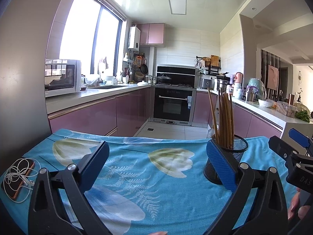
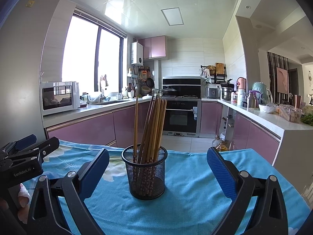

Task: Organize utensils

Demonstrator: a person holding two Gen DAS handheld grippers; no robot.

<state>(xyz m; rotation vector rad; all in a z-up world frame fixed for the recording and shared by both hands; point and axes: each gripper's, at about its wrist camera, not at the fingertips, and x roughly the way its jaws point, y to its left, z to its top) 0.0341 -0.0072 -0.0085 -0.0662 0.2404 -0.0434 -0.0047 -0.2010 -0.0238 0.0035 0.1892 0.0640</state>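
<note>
A black mesh cup (image 2: 146, 173) stands upright on the blue floral cloth (image 2: 191, 192), holding several wooden chopsticks (image 2: 154, 129) that lean slightly right. My right gripper (image 2: 157, 171) is open, its blue pads on either side of the cup without touching it. In the left wrist view the same mesh cup (image 1: 237, 152) with chopsticks (image 1: 225, 121) sits partly behind the right pad. My left gripper (image 1: 156, 165) is open over bare cloth (image 1: 137, 176), with nothing between its fingers. Each gripper shows at the edge of the other's view.
A phone with white earphones (image 1: 18, 178) lies at the cloth's left edge. Beyond the table's far edge is a kitchen floor, pink cabinets, an oven (image 2: 181, 117) and cluttered counters (image 2: 260, 109). A grey fridge wall (image 1: 21, 78) rises on the left.
</note>
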